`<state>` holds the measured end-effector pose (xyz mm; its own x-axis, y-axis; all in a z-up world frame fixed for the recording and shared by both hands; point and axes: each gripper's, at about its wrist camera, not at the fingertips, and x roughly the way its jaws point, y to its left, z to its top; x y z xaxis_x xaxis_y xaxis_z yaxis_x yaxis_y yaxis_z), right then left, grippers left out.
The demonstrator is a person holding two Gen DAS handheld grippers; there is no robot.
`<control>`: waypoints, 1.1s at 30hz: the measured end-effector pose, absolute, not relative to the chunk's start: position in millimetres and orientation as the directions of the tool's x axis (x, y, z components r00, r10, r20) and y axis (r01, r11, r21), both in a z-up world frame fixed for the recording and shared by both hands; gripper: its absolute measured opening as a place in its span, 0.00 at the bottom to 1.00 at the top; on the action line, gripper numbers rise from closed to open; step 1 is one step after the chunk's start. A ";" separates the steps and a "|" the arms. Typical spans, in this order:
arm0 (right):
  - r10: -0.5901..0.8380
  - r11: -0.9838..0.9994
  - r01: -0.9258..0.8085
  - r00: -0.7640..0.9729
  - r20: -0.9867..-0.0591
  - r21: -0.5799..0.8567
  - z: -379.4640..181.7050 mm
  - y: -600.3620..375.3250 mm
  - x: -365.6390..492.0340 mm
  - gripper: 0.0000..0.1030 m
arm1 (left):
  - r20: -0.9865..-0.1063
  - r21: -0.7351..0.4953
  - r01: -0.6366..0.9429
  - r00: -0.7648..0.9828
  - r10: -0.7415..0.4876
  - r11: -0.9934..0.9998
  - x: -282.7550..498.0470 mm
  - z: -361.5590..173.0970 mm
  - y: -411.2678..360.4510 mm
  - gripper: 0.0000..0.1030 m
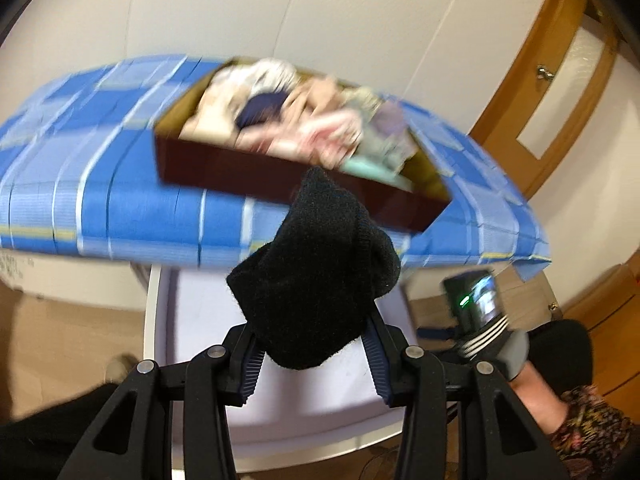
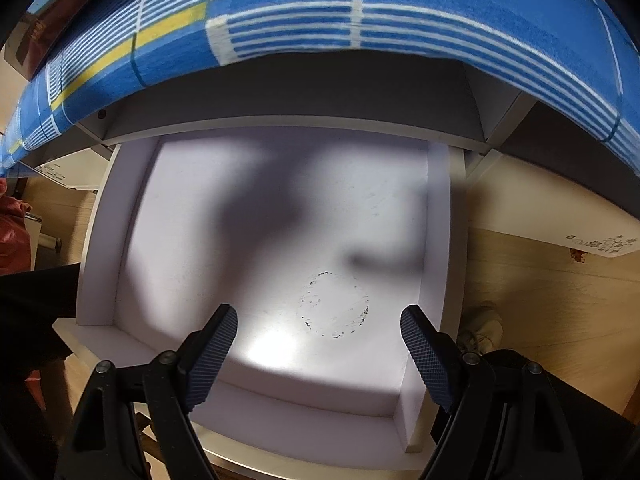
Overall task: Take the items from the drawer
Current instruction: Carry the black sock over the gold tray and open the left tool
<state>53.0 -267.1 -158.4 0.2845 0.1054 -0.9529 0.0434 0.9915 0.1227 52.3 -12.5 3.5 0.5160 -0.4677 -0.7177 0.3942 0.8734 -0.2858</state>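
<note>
The left hand-held gripper (image 1: 314, 354) clenches a black knit sock (image 1: 316, 280) above the white drawer (image 2: 100, 264), the right hand-held gripper (image 2: 318, 322) released over it

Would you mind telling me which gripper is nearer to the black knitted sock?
Left. The left gripper is shut on the black sock, lifted above the white drawer. The right gripper hangs open over the drawer, holding nothing.

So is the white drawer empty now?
Empty, as far as shown: the white drawer shows only bare floor, shadows and a ring mark.
</note>
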 end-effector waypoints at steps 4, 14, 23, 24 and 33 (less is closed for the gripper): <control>0.117 0.990 0.041 0.282 -0.952 0.134 -157.7 -265.6 52.9 0.82 | -0.696 -0.261 0.437 0.532 -0.482 0.861 68.8 35.6 -29.0 0.43; 0.136 0.986 0.049 0.283 -0.949 0.156 -155.6 -267.8 51.6 0.82 | -0.723 -0.211 0.480 0.510 -0.467 0.851 144.8 61.6 -78.3 0.44; 0.163 0.982 0.047 0.291 -0.943 0.184 -151.0 -267.4 52.5 0.82 | -0.786 -0.147 0.452 0.486 -0.381 0.880 186.9 35.2 -96.8 0.53; 0.164 0.982 0.047 0.292 -0.942 0.185 -150.6 -266.9 51.9 0.82 | -0.780 -0.145 0.450 0.496 -0.382 0.881 184.5 37.2 -94.5 0.54; 0.181 0.980 0.030 0.295 -0.938 0.199 -147.9 -261.9 51.7 0.82 | -0.711 -0.059 0.407 0.624 -0.324 0.912 165.4 69.0 -69.0 0.60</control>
